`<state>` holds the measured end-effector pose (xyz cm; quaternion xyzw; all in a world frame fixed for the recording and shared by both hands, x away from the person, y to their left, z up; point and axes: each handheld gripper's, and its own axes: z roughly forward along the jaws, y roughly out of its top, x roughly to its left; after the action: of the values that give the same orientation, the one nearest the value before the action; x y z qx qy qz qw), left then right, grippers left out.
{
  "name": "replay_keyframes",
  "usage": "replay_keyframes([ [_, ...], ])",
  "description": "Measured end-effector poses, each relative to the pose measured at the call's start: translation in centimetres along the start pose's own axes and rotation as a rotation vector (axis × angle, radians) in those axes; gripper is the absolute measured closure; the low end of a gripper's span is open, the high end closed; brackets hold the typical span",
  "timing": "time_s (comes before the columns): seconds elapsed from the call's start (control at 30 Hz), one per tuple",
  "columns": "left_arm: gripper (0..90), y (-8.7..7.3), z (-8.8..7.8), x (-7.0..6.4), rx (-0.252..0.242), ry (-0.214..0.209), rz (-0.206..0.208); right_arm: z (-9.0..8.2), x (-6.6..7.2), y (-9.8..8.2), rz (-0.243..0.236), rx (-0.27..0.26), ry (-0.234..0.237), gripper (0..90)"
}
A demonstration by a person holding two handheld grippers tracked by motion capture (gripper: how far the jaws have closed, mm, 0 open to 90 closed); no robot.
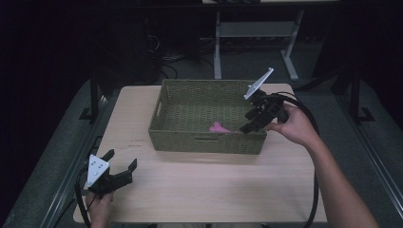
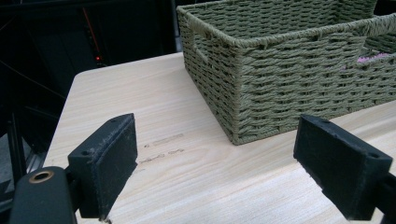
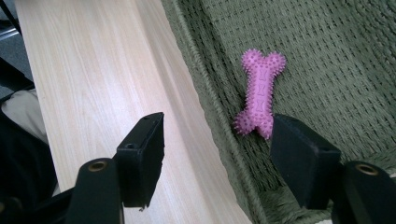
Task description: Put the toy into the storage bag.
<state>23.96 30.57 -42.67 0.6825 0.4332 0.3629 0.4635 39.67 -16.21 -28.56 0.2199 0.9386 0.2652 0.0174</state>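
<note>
The pink bone (image 3: 259, 95) lies flat on the floor of the basket (image 1: 180, 140), close to the near wall, and is touched by nothing. It is judged to have been set down, so the step in hand is taken to be the withdrawal of the right gripper (image 3: 219, 154). This is best done by lifting straight up, with the jaws kept apart, until the rim is cleared, so that the near wall is not caught and the basket is not dragged along the table (image 1: 199, 190).

In the right gripper view the bone is seen ahead of the jaws, its lower end just beside the right-hand jaw, free of both pads. The left gripper (image 2: 217, 172) is held well apart from the bone, beyond the basket's outer corner, its jaws wide and empty.
</note>
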Motion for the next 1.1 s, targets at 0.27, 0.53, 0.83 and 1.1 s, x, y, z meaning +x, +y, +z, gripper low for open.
replay_keyframes([
  [0.27, 13.0, 0.0, 0.0, 0.0, -0.001, -0.002, -0.002, 0.0, 0.8, -1.4, 0.005, -0.014, 0.006, 34.9],
  [0.53, 13.0, 0.0, -0.1, -0.1, 0.003, -0.003, 0.003, 0.5, 1.6, -3.0, 0.006, -0.015, 0.020, 34.9],
  [0.83, 13.0, 0.0, -0.1, -0.2, 0.003, -0.003, 0.004, 0.8, 2.1, -5.1, 0.025, -0.024, 0.022, 34.9],
  [1.1, 13.0, 0.0, 0.0, -0.2, 0.004, -0.001, 0.005, 1.0, 2.5, -6.9, 0.047, -0.025, 0.023, 34.9],
])
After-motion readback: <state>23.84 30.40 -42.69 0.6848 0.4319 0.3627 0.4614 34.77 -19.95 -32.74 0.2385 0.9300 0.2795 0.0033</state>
